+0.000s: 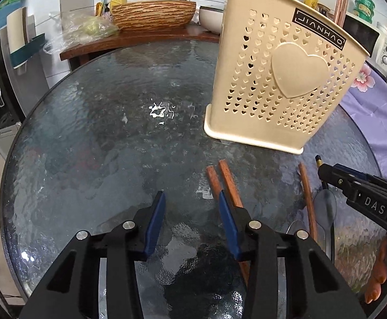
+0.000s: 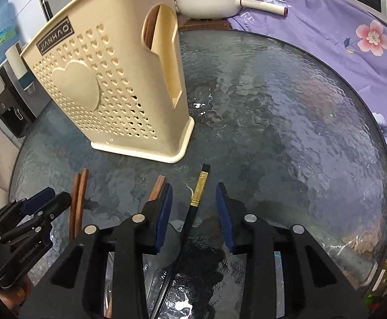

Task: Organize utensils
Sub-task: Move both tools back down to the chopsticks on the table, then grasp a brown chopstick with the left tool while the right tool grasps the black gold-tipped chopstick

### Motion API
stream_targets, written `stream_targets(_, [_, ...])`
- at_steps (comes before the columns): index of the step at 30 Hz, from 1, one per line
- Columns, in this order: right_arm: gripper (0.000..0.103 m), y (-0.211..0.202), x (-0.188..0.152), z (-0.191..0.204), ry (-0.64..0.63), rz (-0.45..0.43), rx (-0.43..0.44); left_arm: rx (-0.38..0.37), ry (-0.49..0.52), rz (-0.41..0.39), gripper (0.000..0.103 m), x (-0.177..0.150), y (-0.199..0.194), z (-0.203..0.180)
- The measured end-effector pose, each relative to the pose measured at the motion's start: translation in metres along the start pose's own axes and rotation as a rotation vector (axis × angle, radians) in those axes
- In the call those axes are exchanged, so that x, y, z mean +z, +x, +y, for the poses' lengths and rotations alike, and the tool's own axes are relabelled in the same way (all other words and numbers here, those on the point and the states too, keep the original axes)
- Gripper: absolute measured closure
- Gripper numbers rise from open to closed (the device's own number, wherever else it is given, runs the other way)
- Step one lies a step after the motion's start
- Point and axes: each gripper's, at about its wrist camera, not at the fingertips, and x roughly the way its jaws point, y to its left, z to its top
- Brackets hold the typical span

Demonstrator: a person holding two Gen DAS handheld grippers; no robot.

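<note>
So far little is sorted: holder (image 2: 119, 85) ahead already has brown sticks inside; left gripper (image 1: 192, 212) gapes beside two wooden chopsticks (image 1: 226, 179) on the desk (image 1: 100, 146); right gripper (image 2: 193, 204) open around black chopstick (image 2: 197, 199).

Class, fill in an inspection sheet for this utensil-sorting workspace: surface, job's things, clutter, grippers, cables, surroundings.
Surface: round textured glass table, small white smears.
Job's things: beige perforated holder standing upright; two brown chopsticks side by side, a third brown chopstick apart; black chopstick with gold band lying flat.
Clutter: nothing seen.
Grippers: left gripper jaws apart, empty; right gripper jaws apart, black chopstick between them, untouched.
Cables: nothing seen.
Surroundings: wooden basin, white pan, purple floral cloth.
</note>
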Motion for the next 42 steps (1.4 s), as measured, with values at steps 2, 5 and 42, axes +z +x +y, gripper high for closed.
stream_targets(2, [0.068, 0.0, -0.001, 0.0, -0.004, -0.002, -0.008, 0.01, 0.004, 0.0, 0.063, -0.001, 0.0, 0.001])
stream_targets(5, [0.068, 0.0, -0.003, -0.001, 0.0, 0.005, -0.01, 0.034, 0.019, -0.007, 0.063, -0.006, -0.002, 0.0])
stream_targets(42, [0.068, -0.001, -0.008, 0.001, -0.008, 0.006, -0.006, 0.042, 0.06, -0.011, 0.044, -0.011, -0.001, -0.014])
